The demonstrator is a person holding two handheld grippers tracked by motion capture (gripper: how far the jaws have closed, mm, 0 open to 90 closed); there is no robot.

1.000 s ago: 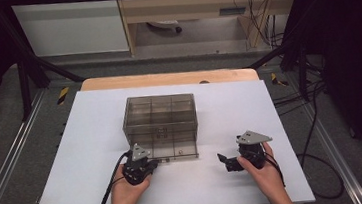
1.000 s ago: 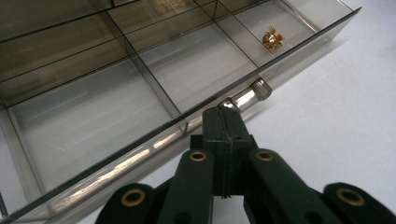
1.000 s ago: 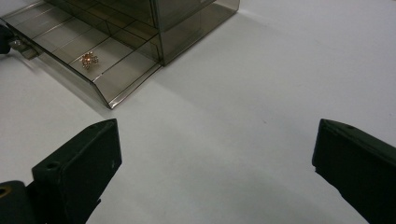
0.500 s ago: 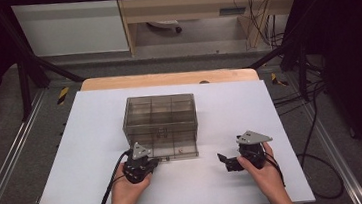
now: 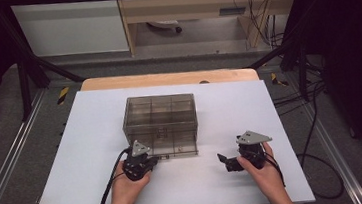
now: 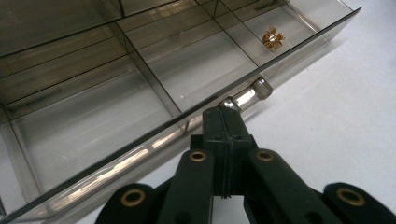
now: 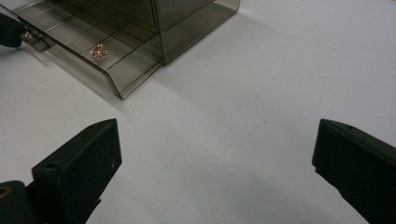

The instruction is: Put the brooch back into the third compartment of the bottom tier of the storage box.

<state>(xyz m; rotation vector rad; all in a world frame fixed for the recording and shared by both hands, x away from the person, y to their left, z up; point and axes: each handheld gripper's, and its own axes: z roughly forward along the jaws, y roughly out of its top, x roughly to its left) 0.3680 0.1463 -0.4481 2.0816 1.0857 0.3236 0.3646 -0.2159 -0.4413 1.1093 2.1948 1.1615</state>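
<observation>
- Nothing has moved since the earlier frames; both hands hold still.
- Left gripper [image 6: 224, 135], low centre of its view, is clamped shut on the clear knob handle [image 6: 247, 95] of the smoky transparent plastic drawer [image 6: 140, 84], which is pulled partly out of the tinted cabinet [image 5: 159, 118].
- Small brass fitting [image 6: 272, 38] lies in an upper-right compartment, not yet picked.
- Right gripper [image 7: 215, 172] is wide open and empty over the white tabletop [image 7: 261, 79].
- How far the drawer can slide is hard to judge.

The high view looks forward and down on the smoky plastic drawer box [image 5: 160, 126] from the person's side. The left gripper view sits close against its pulled-out drawer [image 6: 140, 93]. The right gripper view faces the box [image 7: 187, 18] from farther off; both share what seems a small gold piece [image 6: 272, 38] [image 7: 99, 52].
</observation>
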